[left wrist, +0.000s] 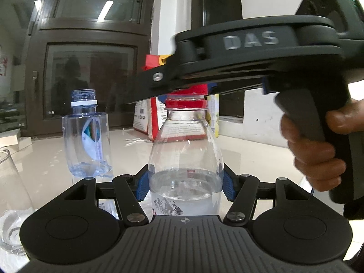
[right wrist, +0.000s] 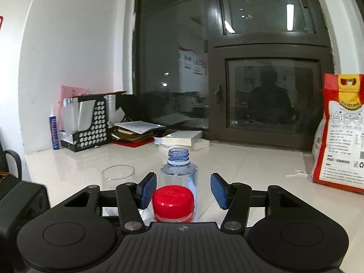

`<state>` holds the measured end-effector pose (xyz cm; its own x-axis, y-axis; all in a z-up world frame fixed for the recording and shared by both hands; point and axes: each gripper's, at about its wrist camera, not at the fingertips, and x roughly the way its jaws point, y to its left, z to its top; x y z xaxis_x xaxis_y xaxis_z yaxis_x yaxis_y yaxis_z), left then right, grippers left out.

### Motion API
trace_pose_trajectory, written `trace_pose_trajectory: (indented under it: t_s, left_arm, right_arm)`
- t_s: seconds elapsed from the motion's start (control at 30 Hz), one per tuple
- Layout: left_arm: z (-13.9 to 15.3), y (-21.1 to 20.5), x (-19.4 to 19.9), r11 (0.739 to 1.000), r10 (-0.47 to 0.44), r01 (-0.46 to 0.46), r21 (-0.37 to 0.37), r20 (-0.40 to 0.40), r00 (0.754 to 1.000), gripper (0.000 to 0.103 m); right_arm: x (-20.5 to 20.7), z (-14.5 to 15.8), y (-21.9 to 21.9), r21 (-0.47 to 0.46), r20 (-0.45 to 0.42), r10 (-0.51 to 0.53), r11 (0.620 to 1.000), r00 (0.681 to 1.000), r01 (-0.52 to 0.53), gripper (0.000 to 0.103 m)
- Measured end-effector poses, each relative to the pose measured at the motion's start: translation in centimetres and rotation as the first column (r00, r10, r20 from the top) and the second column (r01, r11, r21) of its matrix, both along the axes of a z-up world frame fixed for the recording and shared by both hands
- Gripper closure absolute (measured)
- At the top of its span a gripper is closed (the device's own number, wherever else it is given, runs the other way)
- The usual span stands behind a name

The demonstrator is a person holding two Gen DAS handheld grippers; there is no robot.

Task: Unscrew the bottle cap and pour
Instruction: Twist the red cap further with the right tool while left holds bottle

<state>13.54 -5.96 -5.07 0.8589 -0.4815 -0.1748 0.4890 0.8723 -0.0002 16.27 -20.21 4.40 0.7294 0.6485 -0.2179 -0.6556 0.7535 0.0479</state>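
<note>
Ribbed blue pads of left claw (left wrist: pixel 185 183) clamp clear bottle (left wrist: pixel 185 159); right claw (right wrist: pixel 183 190) gapes around red cap (right wrist: pixel 173 199)

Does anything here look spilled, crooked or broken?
Nothing spilled or broken. The red-capped bottle stands upright in the left tongs. The right tongs sit unevenly around its cap, one pad close, the other clear. The blue bottle has no cap.

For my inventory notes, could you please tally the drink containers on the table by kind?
Capped water bottle, red cap: 1, held between the left gripper's fingers.
Uncapped blue-tinted bottle: 1, standing free.
Clear drinking glass: 1, beside the bottles.
Total: 3
</note>
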Motion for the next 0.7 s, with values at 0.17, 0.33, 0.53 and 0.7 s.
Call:
trace_pose_trajectory:
  t_s: [0.17, 0.33, 0.53, 0.7]
  left_arm:
    - [0.0, 0.0, 0.1, 1.000, 0.000, 0.000, -0.001, 0.000, 1.000, 0.040]
    - [0.0, 0.1, 0.2, 1.000, 0.000, 0.000, -0.008, -0.004, 1.000, 0.040]
    - [0.1, 0.1, 0.0, 1.000, -0.001, 0.001, -0.003, -0.004, 1.000, 0.040]
    - [0.1, 0.3, -0.1, 1.000, -0.001, 0.001, -0.004, -0.005, 1.000, 0.040]
  right_arm:
    - [0.4, -0.4, -0.3, 0.008, -0.017, -0.006, 1.000, 1.000, 0.006, 0.044]
    - [0.0, -0.4, -0.9, 0.008, -0.019, -0.001, 1.000, 1.000, 0.001, 0.044]
    - [-0.7, -0.3, -1.8, 0.010, -0.027, 0.013, 1.000, 1.000, -0.012, 0.044]
    - [-1.3, -0.3, -2.7, 0.012, -0.037, 0.023, 1.000, 0.999, -0.022, 0.041]
